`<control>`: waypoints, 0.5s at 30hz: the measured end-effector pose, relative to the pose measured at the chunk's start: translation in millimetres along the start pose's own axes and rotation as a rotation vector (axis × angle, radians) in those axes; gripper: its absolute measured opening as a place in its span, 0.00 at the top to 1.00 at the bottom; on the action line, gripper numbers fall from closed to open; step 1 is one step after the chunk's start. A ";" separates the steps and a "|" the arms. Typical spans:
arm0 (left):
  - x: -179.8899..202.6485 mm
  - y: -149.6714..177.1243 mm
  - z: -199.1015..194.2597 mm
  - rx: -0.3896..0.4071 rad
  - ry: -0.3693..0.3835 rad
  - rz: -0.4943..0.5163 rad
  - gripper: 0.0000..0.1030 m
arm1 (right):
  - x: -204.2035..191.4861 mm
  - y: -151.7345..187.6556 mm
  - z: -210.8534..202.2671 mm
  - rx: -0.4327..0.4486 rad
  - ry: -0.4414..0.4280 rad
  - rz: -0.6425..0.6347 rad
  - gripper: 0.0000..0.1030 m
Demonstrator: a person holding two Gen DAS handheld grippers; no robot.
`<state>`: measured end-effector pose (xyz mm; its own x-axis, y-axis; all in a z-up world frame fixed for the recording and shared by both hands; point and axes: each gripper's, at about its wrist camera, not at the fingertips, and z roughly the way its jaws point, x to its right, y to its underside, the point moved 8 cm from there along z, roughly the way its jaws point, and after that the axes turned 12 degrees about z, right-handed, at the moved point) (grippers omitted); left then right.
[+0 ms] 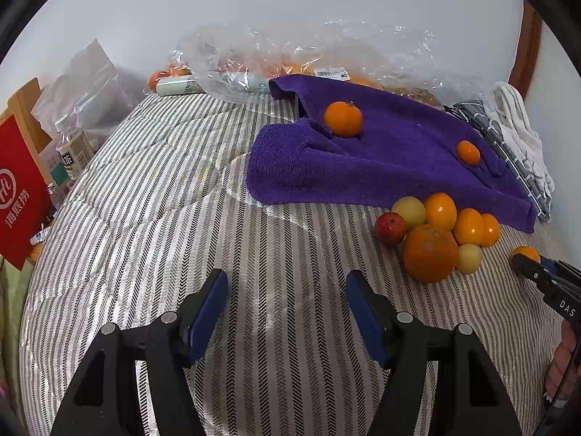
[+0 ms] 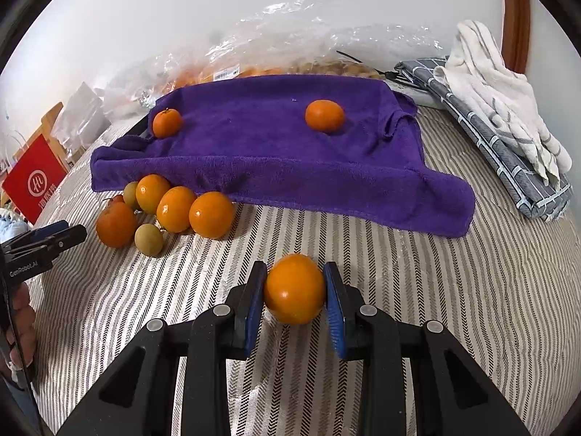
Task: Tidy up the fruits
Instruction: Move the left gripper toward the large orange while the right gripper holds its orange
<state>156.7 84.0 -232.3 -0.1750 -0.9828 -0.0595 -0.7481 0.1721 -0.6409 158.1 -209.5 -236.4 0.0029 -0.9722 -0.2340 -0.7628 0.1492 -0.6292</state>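
My right gripper (image 2: pixel 295 292) is shut on an orange (image 2: pixel 294 294) just above the striped cloth; it also shows in the left wrist view (image 1: pixel 526 259), with the orange (image 1: pixel 526 252) peeking behind it. A pile of oranges, yellow fruits and one red fruit (image 1: pixel 434 234) lies before the purple towel (image 1: pixel 381 160); the pile also shows in the right wrist view (image 2: pixel 163 214). Two oranges sit on the towel (image 2: pixel 254 145), one left (image 2: pixel 166 122) and one right (image 2: pixel 324 115). My left gripper (image 1: pixel 287 301) is open and empty over the cloth, left of the pile.
A clear plastic bag with more fruit (image 1: pixel 290 58) lies behind the towel against the wall. Folded grey and white cloths (image 2: pixel 501 109) lie at the right. A red bag (image 1: pixel 18 196) and bottles (image 1: pixel 72 149) stand at the left edge.
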 end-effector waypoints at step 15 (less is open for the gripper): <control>2.5 -2.1 -1.5 0.013 0.033 0.000 0.35 | 3.6 -0.5 -1.1 0.004 -0.001 0.014 0.69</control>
<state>156.9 81.3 -230.0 -0.1962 -0.9800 -0.0338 -0.7396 0.1705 -0.6511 157.8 -213.3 -236.2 -0.0073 -0.9699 -0.2433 -0.7604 0.1634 -0.6285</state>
